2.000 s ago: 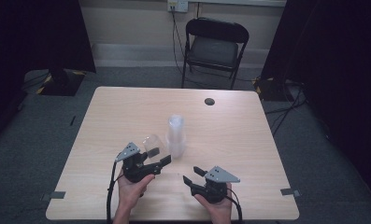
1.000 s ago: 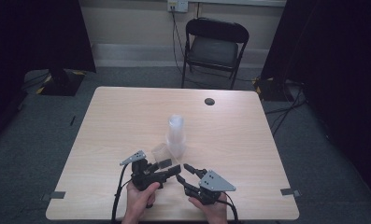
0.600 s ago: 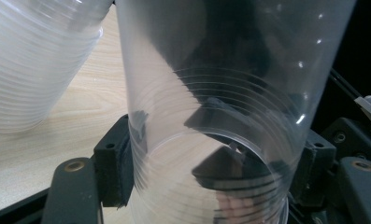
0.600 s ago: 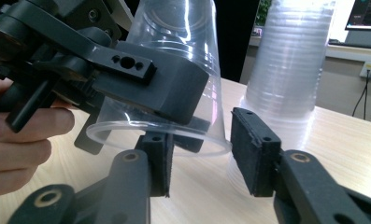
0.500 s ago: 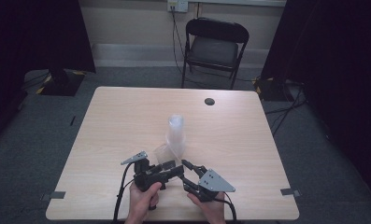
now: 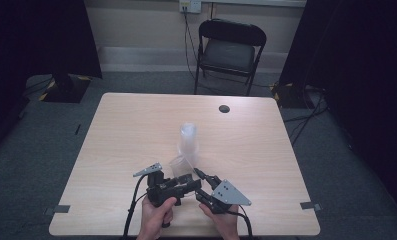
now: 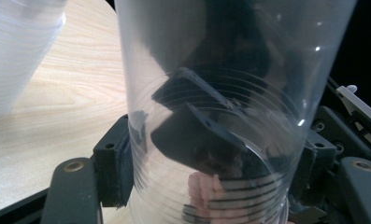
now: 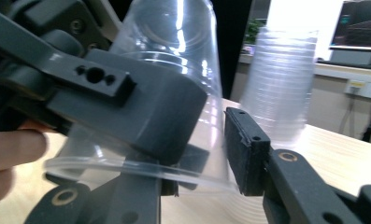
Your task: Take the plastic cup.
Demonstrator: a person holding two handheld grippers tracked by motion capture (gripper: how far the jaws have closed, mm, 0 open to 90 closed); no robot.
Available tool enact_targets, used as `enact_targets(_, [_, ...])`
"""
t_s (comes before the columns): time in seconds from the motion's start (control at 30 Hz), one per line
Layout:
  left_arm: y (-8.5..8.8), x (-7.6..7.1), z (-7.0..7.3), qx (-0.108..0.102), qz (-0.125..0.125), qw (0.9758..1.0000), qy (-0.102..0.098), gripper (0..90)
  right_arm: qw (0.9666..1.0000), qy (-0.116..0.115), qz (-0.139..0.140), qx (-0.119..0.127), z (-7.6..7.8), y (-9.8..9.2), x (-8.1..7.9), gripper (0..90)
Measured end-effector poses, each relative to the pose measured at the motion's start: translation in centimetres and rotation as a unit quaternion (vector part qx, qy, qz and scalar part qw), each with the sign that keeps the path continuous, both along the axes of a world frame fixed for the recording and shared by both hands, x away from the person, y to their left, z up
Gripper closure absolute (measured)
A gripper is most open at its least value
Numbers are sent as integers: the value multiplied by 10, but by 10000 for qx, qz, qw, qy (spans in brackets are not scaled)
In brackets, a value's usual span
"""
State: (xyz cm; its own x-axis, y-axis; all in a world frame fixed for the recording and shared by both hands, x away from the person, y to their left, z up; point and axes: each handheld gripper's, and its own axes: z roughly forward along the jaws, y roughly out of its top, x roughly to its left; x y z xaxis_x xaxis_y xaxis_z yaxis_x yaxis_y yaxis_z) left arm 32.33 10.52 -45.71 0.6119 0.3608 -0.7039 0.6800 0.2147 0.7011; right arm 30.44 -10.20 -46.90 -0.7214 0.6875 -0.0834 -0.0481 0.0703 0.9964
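At the near edge of the worktop (image 6: 116, 130), the person's two hands hold the grippers close together, tips almost meeting. The left gripper (image 6: 188, 184) points right and has its jaws clenched on a clear plastic cup (image 6: 178, 162); in the left gripper view the cup (image 7: 211, 112) stands between the two pads, pressed on both sides, with the other gripper's dark jaw seen through its wall. The right gripper (image 6: 202, 175) points up and to the left toward the same cup. In the right gripper view one of its jaws sits just beside the cup (image 8: 174, 84) wall near the rim, with the left gripper's jaw in front; whether the right jaws actually pinch the cup I cannot tell. Just beyond the held cup stands an upright stack of clear cups (image 6: 188, 139), near mid-worktop. Farther back, a small dark round spot (image 6: 224, 108) lies near the far edge. Behind the worktop, a black folding chair (image 6: 230, 52) stands on the grey floor.
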Motion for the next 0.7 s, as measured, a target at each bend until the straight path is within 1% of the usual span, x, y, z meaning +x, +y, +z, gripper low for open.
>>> enact_targets(0.03, [-4, 0, -1, -7, -68, 10000, 60, 309, 10000, 19, -55, 5, -1, 1, 0, 673])
enact_targets(0.13, [-6, 1, -2, 23, -53, 10000, 61, 304, 9999, -5, -101, -28, -2, 1, 0, 698])
enact_targets(0.2, [-6, 2, -3, 30, -58, 9999, 98, 301, 9999, -70, -132, -19, -4, 1, 1, 725])
enact_targets(0.27, [-6, 2, -3, 25, -75, 9999, 96, 296, 9999, -58, -144, -22, -4, 1, 1, 736])
enact_targets(0.37, [-5, 2, -2, 60, -89, 9999, -20, 290, 9999, -51, -155, -8, -5, -1, 1, 771])
enact_targets(0.43, [-4, 2, -2, 76, -77, 9999, -12, 287, 9999, -66, -138, 25, -6, -2, 2, 784])
enact_targets(0.47, [-4, 2, -2, 88, -69, 9999, -31, 282, 9999, -41, -125, 45, -7, -2, 2, 797])
enact_targets(0.5, [-3, 3, -2, 68, -102, 9999, -77, 277, 9999, -60, -144, 38, -7, -3, 2, 812])
enact_targets(0.53, [-3, 3, -2, 68, -102, 9999, -77, 265, 9998, -83, -154, 40, -6, -3, 2, 820])
enact_targets(0.57, [-2, 2, 0, 107, -48, 9998, -128, 252, 9998, -82, -172, 65, -6, -3, 1, 827])
enact_targets(0.6, [-1, 3, 0, 78, -79, 9998, -138, 252, 9998, -87, -186, 67, -6, -5, 1, 833])
enact_targets(0.67, [-1, 3, 0, 97, -79, 9998, -165, 246, 9998, -91, -168, 107, -6, -6, 2, 839])
enact_targets(0.7, [-1, 3, 1, 144, -66, 9996, -240, 242, 9998, -106, -165, 98, -6, -6, 1, 847])
